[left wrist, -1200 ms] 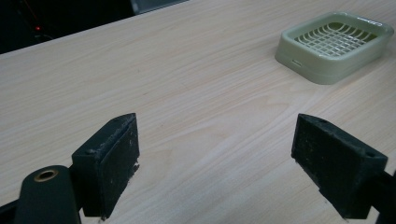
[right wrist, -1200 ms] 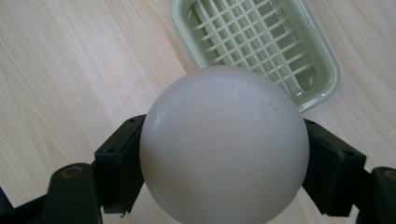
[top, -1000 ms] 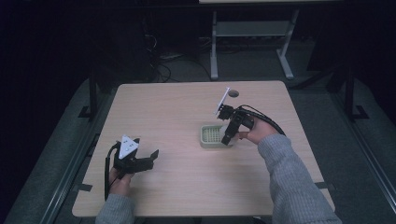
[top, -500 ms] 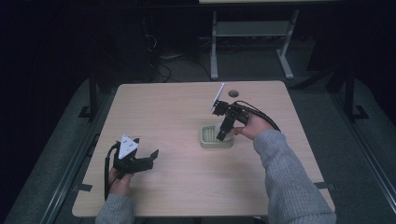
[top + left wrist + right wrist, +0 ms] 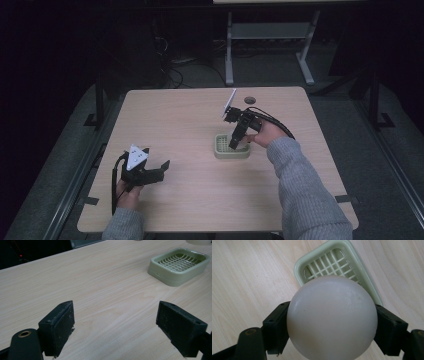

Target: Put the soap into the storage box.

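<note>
White ball [image 5: 332, 317] clamped between right tongs [image 5: 332, 327], above green tray [image 5: 364, 277].

We see a dim high view: only the table [image 5: 190, 125] is lit from above, its surroundings nearly black, with slight softness overall. Both gripper views are brighter and evenly lit, the white ball [image 5: 332, 317] showing soft glare and close-range blur.

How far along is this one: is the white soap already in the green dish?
Done: right tongs shut on the white rounded soap. In hand: it hangs just above the green soap dish, not yet set down. Left: lowering and release. Left tongs are open, idle on the table.
</note>
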Demonstrator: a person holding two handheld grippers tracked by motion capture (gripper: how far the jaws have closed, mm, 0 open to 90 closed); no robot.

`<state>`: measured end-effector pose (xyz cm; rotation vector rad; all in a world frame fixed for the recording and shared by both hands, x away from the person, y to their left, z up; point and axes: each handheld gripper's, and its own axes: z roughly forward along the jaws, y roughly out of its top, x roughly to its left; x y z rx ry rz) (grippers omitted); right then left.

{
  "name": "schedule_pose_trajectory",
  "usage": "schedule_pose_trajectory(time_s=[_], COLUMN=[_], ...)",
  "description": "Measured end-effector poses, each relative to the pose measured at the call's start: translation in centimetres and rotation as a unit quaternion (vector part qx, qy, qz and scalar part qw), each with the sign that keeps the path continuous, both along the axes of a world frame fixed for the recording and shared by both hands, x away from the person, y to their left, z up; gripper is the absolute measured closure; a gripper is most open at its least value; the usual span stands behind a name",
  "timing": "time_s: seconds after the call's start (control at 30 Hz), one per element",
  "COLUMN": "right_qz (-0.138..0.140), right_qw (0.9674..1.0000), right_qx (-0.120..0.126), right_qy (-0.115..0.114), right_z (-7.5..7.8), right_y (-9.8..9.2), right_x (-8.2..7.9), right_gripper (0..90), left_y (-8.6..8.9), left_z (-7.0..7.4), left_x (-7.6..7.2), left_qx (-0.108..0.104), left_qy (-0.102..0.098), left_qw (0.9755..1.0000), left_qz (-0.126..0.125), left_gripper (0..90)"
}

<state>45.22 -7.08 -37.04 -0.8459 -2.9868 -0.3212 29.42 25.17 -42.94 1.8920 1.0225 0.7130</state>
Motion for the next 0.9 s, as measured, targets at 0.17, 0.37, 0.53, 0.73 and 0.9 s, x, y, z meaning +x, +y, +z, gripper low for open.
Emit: schedule_pose_trajectory(time_s=[0.17,0.37,0.53,0.73,0.9], right_qz=[-0.002,-0.009,-0.011,-0.016,-0.02], right_qw=[1.0,1.0,0.9999,0.9998,0.9997], right_qx=[-0.006,-0.004,-0.009,-0.009,-0.013], right_qy=[0.004,0.0,0.0,0.001,0.004], right_z=[-0.6,-1.1,-1.6,-2.2,-2.6], right_y=[0.3,0.6,1.0,1.2,1.3], right_x=[0.4,0.9,1.2,1.5,1.7], right_gripper=[23.4,23.4,23.4,23.4,23.4], left_y=[0.0,-0.1,0.0,0.0,0.0], left_z=[0.0,0.0,0.0,0.0,0.0], left_x=[0.0,0.0,0.0,0.0,0.0], left_qx=[-0.002,-0.003,-0.003,-0.003,-0.002], left_qy=[0.0,0.002,0.002,0.002,0.002], left_qw=[1.0,1.0,1.0,1.0,1.0], left_qz=[0.0,-0.001,-0.001,-0.001,-0.001], left_gripper=[14.8,14.8,14.8,14.8,14.8])
